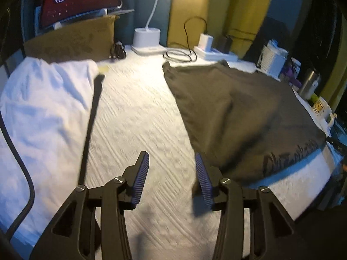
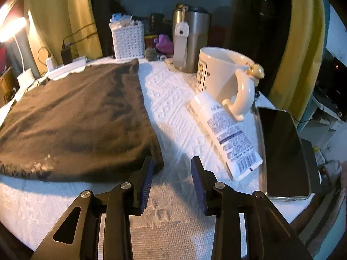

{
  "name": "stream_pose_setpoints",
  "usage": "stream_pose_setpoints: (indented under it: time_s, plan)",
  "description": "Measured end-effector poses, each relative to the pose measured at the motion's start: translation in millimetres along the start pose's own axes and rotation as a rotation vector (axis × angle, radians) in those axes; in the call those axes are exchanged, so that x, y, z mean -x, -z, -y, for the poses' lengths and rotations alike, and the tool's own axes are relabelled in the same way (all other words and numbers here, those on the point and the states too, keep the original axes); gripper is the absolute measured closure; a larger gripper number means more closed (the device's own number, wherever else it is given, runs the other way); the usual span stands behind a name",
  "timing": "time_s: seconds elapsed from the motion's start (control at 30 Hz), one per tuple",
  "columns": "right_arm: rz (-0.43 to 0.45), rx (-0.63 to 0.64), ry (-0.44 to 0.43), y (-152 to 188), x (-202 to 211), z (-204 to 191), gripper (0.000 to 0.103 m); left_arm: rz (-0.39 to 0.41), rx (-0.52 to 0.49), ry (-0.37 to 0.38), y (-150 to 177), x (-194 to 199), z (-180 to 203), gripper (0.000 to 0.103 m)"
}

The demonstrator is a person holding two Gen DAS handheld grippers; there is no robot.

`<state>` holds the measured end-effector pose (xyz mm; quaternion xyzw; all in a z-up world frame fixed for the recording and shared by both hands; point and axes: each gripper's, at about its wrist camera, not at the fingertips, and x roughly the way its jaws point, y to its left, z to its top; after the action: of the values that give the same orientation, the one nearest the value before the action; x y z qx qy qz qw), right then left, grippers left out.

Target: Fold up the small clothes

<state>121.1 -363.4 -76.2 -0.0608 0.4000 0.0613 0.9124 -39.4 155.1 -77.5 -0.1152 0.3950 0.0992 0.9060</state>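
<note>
A dark brown garment [image 1: 238, 117] lies spread flat on the white textured table cover [image 1: 138, 117]. It also shows in the right wrist view [image 2: 73, 121], filling the left half. A white garment [image 1: 43, 108] lies at the left with a black strap [image 1: 91, 127] along its edge. My left gripper [image 1: 172, 158] is open and empty above the bare cover, just left of the dark garment's near corner. My right gripper [image 2: 172, 162] is open and empty, its left finger at the dark garment's near right corner.
A cream mug [image 2: 225, 80], a white tube [image 2: 227, 134] and a black phone [image 2: 284, 149] lie right of the garment. A steel tumbler [image 2: 190, 41], white basket [image 2: 128, 41], chargers with cables [image 1: 208, 45], a lamp base [image 1: 147, 41] and a brown cushion [image 1: 71, 41] line the back.
</note>
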Motion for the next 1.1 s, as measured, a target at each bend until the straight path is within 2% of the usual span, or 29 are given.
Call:
stream_pose_setpoints:
  time_s: [0.1, 0.23, 0.53, 0.9, 0.93, 0.97, 1.0, 1.03, 1.1]
  plan:
    - [0.018, 0.013, -0.014, -7.6, 4.4, -6.9, 0.066, 0.035, -0.040, 0.011, -17.5, -9.3, 4.4, 0.058]
    - [0.025, 0.048, -0.043, -20.9, -1.0, -23.4, 0.066, 0.008, -0.044, 0.030, -46.3, -47.6, 9.1, 0.058]
    - [-0.005, 0.062, -0.089, -53.0, -36.0, -51.5, 0.065, -0.037, -0.092, -0.006, -85.1, -103.5, 15.2, 0.058]
    - [-0.072, 0.061, -0.082, -91.1, -86.8, -68.4, 0.065, -0.085, -0.114, -0.010, -124.8, -160.0, 6.1, 0.058]
    - [-0.081, 0.062, -0.081, -93.6, -92.0, -69.5, 0.065, -0.073, -0.126, -0.009, -126.9, -162.1, 6.8, 0.061]
    - [-0.086, 0.063, -0.081, -94.6, -95.3, -70.3, 0.065, -0.069, -0.147, -0.013, -129.1, -165.0, 8.1, 0.070]
    - [-0.093, 0.063, -0.079, -95.8, -98.7, -70.9, 0.065, -0.067, -0.165, -0.019, -131.0, -167.2, 9.1, 0.098]
    - [-0.100, 0.063, -0.077, -96.6, -102.1, -71.1, 0.065, -0.063, -0.176, -0.020, -133.7, -168.8, 8.7, 0.101]
    - [-0.110, 0.060, -0.074, -97.4, -107.5, -70.4, 0.065, -0.063, -0.190, -0.026, -140.5, -173.2, 6.0, 0.101]
